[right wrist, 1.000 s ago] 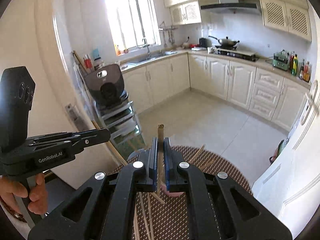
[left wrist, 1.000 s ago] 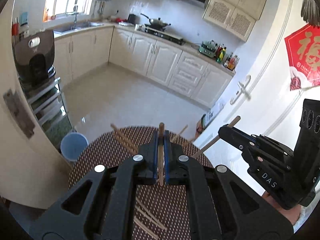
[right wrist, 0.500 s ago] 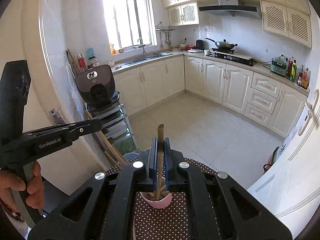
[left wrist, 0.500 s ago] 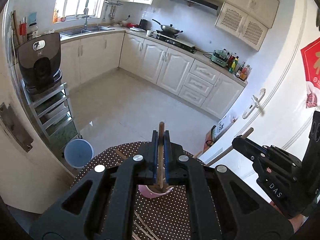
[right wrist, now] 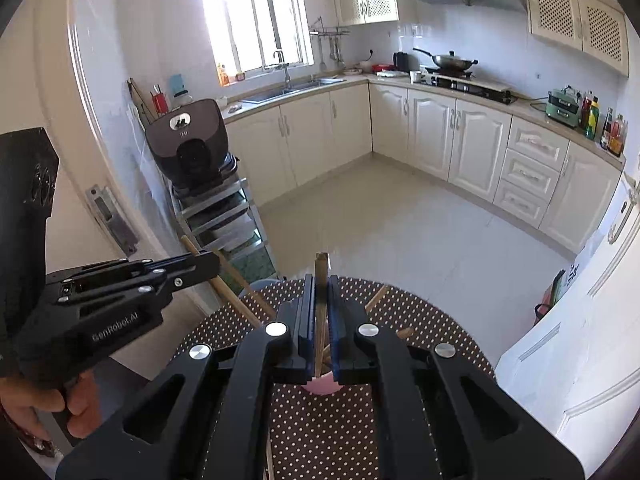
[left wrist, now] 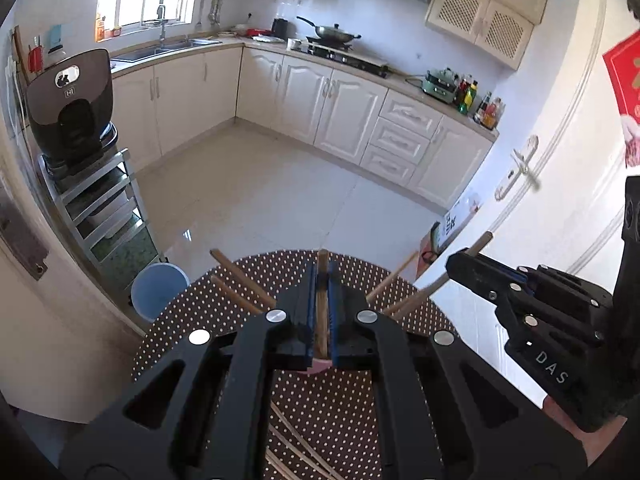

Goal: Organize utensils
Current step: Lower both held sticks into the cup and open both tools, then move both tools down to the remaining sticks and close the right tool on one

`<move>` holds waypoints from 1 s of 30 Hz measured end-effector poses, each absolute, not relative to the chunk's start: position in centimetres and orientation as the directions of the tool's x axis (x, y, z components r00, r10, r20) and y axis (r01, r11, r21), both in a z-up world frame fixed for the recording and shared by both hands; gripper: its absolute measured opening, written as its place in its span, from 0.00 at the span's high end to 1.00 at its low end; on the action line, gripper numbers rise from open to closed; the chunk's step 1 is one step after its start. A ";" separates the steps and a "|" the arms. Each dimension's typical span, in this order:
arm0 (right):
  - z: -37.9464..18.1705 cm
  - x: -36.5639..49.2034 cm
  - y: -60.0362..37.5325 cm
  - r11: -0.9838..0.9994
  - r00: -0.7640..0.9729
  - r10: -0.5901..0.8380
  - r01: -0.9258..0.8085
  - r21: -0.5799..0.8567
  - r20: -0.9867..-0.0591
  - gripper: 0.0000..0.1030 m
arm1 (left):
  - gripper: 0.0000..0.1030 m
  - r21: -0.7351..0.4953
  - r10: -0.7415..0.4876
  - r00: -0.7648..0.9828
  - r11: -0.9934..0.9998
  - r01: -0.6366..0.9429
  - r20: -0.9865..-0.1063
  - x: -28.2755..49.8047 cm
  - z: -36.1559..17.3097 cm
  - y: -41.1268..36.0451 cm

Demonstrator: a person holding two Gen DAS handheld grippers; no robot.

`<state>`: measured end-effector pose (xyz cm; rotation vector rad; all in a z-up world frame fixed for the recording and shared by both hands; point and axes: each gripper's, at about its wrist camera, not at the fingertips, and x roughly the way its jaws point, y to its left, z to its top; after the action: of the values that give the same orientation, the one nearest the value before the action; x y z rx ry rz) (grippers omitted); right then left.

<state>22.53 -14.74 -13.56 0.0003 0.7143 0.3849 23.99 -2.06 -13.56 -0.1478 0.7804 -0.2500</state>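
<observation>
My left gripper (left wrist: 321,280) is shut on a wooden chopstick (left wrist: 321,312) held upright over a pink cup (left wrist: 320,365), mostly hidden under the jaws. My right gripper (right wrist: 321,292) is shut on another wooden chopstick (right wrist: 320,312) above the same pink cup (right wrist: 322,386). Several chopsticks (left wrist: 240,280) stand in the cup and fan outward. The right gripper also shows in the left wrist view (left wrist: 460,264), the left gripper in the right wrist view (right wrist: 212,264). Loose chopsticks (left wrist: 296,446) lie on the table near me.
The cup stands on a round table with a brown dotted cloth (left wrist: 192,312). A blue bin (left wrist: 159,290) and a metal rack with an appliance (left wrist: 70,108) stand to the left. A white door (left wrist: 540,200) is at the right.
Both grippers have come down and tilted over the cup; the fanned chopsticks and more of the table show again. Both still hold their chopsticks.
</observation>
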 end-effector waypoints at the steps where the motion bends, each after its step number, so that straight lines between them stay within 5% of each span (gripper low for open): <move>1: -13.8 22.4 -14.6 0.929 0.683 0.346 -0.344 0.135 -0.643 0.95 | 0.94 -0.221 -0.277 0.681 0.960 0.170 -0.678 23.8 -13.8 -2.2; 21: -14.1 19.9 -14.1 0.934 0.668 0.350 -0.298 0.195 -0.656 0.93 | 0.93 -0.163 -0.225 0.637 0.974 0.154 -0.737 20.8 -14.6 -2.2; 24: -13.5 19.1 -13.9 0.934 0.681 0.353 -0.298 0.197 -0.642 0.87 | 0.85 -0.159 -0.220 0.644 0.976 0.152 -0.733 19.9 -14.3 -2.0; 27: -13.0 18.2 -13.7 0.933 0.692 0.356 -0.301 0.198 -0.627 0.80 | 0.56 -0.154 -0.214 0.664 0.977 0.149 -0.716 19.0 -13.9 -1.7; 30: -12.7 17.3 -13.4 0.933 0.704 0.358 -0.302 0.196 -0.614 0.74 | 0.52 -0.142 -0.207 0.688 0.978 0.150 -0.696 18.0 -13.4 -1.2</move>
<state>17.33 -13.37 -12.67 0.0831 0.6993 0.3674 17.95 -1.17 -13.36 -0.0760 0.7872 -0.2001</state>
